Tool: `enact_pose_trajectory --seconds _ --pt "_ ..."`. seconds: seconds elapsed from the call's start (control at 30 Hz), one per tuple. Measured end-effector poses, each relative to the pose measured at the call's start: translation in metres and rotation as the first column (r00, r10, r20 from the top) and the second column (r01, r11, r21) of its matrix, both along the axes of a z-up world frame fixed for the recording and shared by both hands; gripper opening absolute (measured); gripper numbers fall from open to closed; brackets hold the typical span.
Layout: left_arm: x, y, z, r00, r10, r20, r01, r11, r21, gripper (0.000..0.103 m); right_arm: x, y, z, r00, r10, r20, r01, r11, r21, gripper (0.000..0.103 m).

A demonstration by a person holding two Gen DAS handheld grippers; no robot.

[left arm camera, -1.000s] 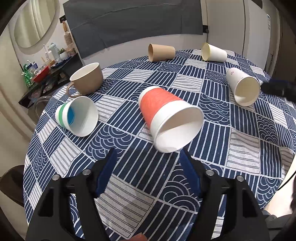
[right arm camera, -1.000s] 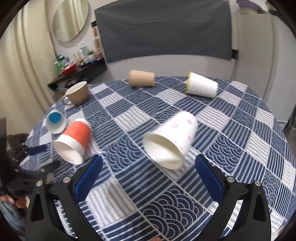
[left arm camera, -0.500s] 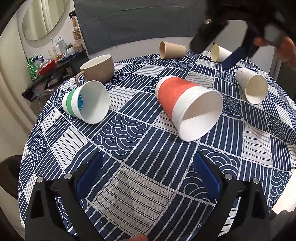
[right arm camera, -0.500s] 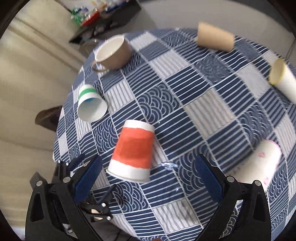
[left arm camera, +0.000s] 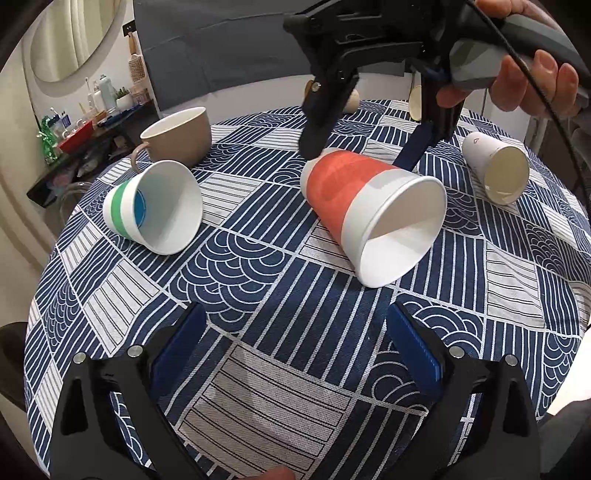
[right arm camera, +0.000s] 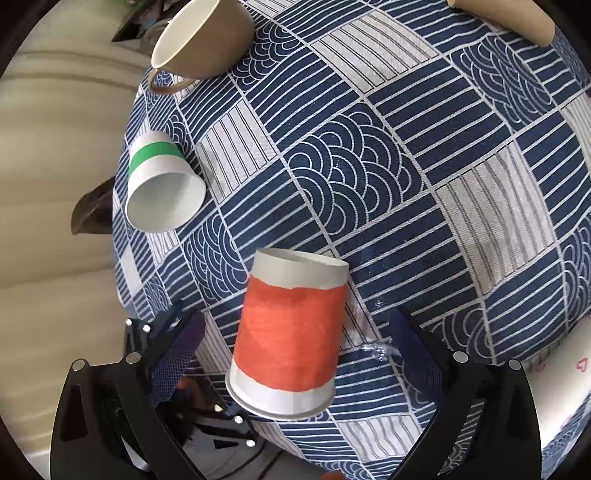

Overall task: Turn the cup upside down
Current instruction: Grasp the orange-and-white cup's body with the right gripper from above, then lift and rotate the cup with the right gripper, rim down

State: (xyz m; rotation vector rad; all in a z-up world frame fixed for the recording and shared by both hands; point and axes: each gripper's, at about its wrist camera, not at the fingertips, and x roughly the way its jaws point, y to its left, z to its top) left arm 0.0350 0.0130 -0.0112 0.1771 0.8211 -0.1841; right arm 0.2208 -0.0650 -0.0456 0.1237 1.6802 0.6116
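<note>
An orange and white paper cup (left arm camera: 369, 206) lies on its side on the patterned tablecloth, mouth toward the left wrist camera. In the right wrist view the cup (right arm camera: 291, 332) lies between the two blue pads. My right gripper (right arm camera: 295, 343) is open and comes down from above, straddling the cup's closed end; it also shows in the left wrist view (left arm camera: 364, 151). My left gripper (left arm camera: 295, 339) is open and empty, a short way in front of the cup's mouth.
A green-striped white cup (left arm camera: 155, 206) lies on its side at left, beside a tan mug (left arm camera: 177, 136). A white cup (left arm camera: 496, 166) lies at right. A brown cup (right arm camera: 506, 18) lies at the far edge. The round table's edge (right arm camera: 125, 258) is close at left.
My right gripper swung over from the pink-print cup and came down around the orange cup. My left gripper opened wide and drew back a little.
</note>
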Motion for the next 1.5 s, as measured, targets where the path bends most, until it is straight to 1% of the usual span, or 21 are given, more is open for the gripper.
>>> enact_pose_trajectory --seconds 0.1,0.13,0.17,0.2,0.3,0.37,0.43,0.47,0.53,0.57,0.6,0.7,0.8,0.87,0.9,1.0,1.2,1.23,1.33,1.37,1.5 --pt "0.001 0.000 -0.001 1.000 0.000 0.009 0.000 1.000 0.011 0.096 0.001 0.004 -0.008 0.999 0.012 -0.035 -0.012 1.000 0.012 0.095" --pt "0.001 0.000 -0.001 1.000 -0.001 0.010 0.001 1.000 0.014 0.096 0.001 0.005 -0.010 0.999 0.002 -0.035 -0.002 1.000 0.017 0.092" --pt "0.001 0.000 -0.001 1.000 -0.002 0.009 0.002 1.000 0.016 0.096 0.002 0.006 -0.009 1.000 -0.005 -0.022 0.006 1.000 0.015 0.083" --pt "0.001 0.000 -0.001 1.000 -0.005 0.006 0.005 1.000 0.018 0.096 0.002 0.007 -0.010 1.000 0.003 -0.021 -0.003 1.000 0.012 0.055" --pt "0.001 0.000 -0.002 1.000 0.000 0.005 0.000 1.000 0.032 0.096 0.000 0.007 -0.009 1.000 0.008 -0.001 -0.008 1.000 0.025 0.056" --pt "0.002 0.002 -0.003 1.000 0.008 0.000 -0.008 0.999 0.037 0.096 -0.003 0.005 -0.002 0.999 -0.007 0.045 0.004 0.999 0.049 0.056" --pt "0.002 0.003 -0.004 1.000 0.013 -0.006 -0.013 0.999 0.038 0.096 -0.004 0.000 0.010 0.993 -0.023 0.117 0.015 0.998 0.064 0.056" --pt "0.002 0.003 -0.004 1.000 0.017 -0.007 -0.017 0.999 0.041 0.096 -0.005 -0.004 0.019 0.983 -0.036 0.179 0.024 0.997 0.068 0.056" --pt "0.002 0.003 -0.004 1.000 0.023 -0.003 -0.023 0.999 0.048 0.096 -0.010 -0.008 0.034 0.955 -0.046 0.293 0.028 0.998 0.063 0.056" --pt "0.002 0.004 -0.003 1.000 0.025 -0.003 -0.025 0.998 0.049 0.096 -0.014 -0.011 0.042 0.925 -0.056 0.377 0.037 0.998 0.058 0.056" --pt "0.001 0.004 -0.003 1.000 0.026 -0.002 -0.026 0.998 0.048 0.096 -0.016 -0.012 0.047 0.903 -0.061 0.424 0.045 0.998 0.048 0.056" --pt "0.001 0.003 -0.002 1.000 0.029 -0.001 -0.029 0.998 0.052 0.096 -0.028 -0.017 0.056 0.788 -0.064 0.613 0.077 0.997 0.005 0.056" --pt "0.001 0.002 -0.002 0.999 0.034 -0.001 -0.034 0.998 0.059 0.096 -0.028 -0.021 0.055 0.721 -0.059 0.690 0.096 0.995 -0.016 0.056" --pt "0.002 0.003 -0.003 0.999 0.043 -0.005 -0.043 0.997 0.062 0.096 -0.029 -0.023 0.051 0.663 -0.052 0.747 0.116 0.993 -0.035 0.056" --pt "0.003 0.004 -0.003 0.999 0.048 -0.004 -0.048 0.997 0.064 0.096 -0.032 -0.023 0.049 0.642 -0.045 0.765 0.120 0.992 -0.043 0.056" --pt "0.004 0.006 -0.003 0.998 0.064 -0.006 -0.063 0.996 0.066 0.096 -0.039 -0.025 0.049 0.601 -0.034 0.798 0.115 0.992 -0.044 0.056" --pt "0.008 0.013 -0.002 0.996 0.092 -0.005 -0.091 0.994 0.060 0.096 -0.072 -0.027 0.046 0.496 0.014 0.868 0.126 0.988 -0.088 0.056" --pt "0.009 0.014 -0.002 0.995 0.096 -0.004 -0.095 0.994 0.057 0.096 -0.079 -0.030 0.046 0.472 0.022 0.881 0.130 0.987 -0.095 0.056" --pt "0.010 0.015 -0.001 0.995 0.103 -0.002 -0.103 0.993 0.055 0.096 -0.093 -0.035 0.041 0.456 0.035 0.889 0.129 0.986 -0.105 0.056" --pt "0.011 0.015 -0.001 0.995 0.105 -0.002 -0.104 0.993 0.055 0.096 -0.100 -0.037 0.040 0.433 0.040 0.900 0.136 0.985 -0.109 0.056" --pt "0.010 0.013 0.000 0.994 0.105 -0.001 -0.105 0.993 0.054 0.096 -0.120 -0.042 0.038 0.399 0.067 0.915 0.138 0.982 -0.132 0.056"
